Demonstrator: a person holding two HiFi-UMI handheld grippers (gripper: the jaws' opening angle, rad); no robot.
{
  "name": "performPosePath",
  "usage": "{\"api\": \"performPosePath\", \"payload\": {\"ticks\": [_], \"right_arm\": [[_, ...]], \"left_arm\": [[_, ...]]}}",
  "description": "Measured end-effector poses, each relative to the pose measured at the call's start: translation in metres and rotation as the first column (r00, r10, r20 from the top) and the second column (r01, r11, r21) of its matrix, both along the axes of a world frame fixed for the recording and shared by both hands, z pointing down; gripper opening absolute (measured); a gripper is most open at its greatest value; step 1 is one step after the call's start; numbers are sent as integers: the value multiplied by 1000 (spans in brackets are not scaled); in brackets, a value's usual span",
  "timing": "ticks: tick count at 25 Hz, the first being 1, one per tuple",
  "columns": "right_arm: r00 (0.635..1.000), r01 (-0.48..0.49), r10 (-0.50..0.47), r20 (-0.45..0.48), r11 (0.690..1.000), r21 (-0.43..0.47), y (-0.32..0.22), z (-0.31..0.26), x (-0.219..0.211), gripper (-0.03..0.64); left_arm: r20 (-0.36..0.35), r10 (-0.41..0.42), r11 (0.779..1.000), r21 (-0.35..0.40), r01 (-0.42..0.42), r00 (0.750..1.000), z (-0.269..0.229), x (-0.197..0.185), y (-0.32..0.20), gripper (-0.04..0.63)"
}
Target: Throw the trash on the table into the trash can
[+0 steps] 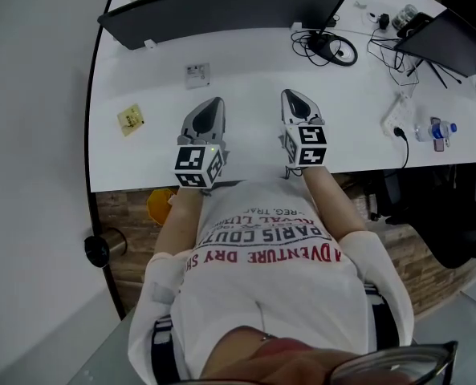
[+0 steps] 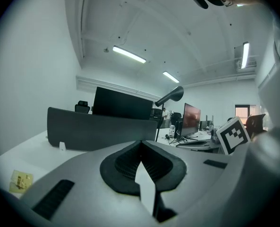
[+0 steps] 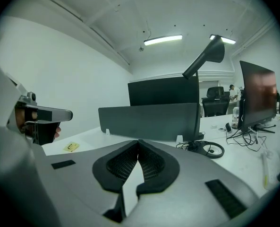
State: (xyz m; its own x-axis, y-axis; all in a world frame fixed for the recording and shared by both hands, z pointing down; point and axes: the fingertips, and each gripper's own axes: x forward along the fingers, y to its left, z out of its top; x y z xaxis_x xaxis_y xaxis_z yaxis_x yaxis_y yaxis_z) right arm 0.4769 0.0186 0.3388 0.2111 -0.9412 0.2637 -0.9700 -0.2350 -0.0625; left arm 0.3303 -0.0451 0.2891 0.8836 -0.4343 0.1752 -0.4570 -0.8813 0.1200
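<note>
Seen from above, a person in a white printed T-shirt (image 1: 262, 271) stands at a long white table (image 1: 246, 147). They hold a grey two-jaw left gripper (image 1: 213, 104) and a matching right gripper (image 1: 293, 96) side by side near its front edge. Both grippers' jaws are pressed together with nothing between them. The trash lies on the tabletop: a small yellow paper packet (image 1: 131, 119) well to the left of the left gripper, and a small grey-white rectangular wrapper (image 1: 197, 74) farther back. An orange rounded object (image 1: 159, 205) shows below the table edge; whether it is the trash can cannot be told. A dark grey divider panel (image 1: 221, 10) spans the far side.
</note>
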Motion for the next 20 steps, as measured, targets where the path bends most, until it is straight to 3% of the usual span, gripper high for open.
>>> {"api": "performPosePath", "payload": {"ticks": [6, 14, 20], "right_arm": [[999, 37, -37, 28, 999, -28, -17, 10, 13, 26], [983, 172, -161, 88, 977, -130, -83, 46, -35, 26], [954, 284, -245, 173, 925, -253, -155, 78, -95, 28]], "left_arm": [[16, -38, 999, -28, 38, 999, 10, 12, -17, 25], [83, -154, 980, -114, 163, 985, 44, -44, -65, 25], [118, -189, 959, -193, 210, 975, 74, -89, -123, 25]]}}
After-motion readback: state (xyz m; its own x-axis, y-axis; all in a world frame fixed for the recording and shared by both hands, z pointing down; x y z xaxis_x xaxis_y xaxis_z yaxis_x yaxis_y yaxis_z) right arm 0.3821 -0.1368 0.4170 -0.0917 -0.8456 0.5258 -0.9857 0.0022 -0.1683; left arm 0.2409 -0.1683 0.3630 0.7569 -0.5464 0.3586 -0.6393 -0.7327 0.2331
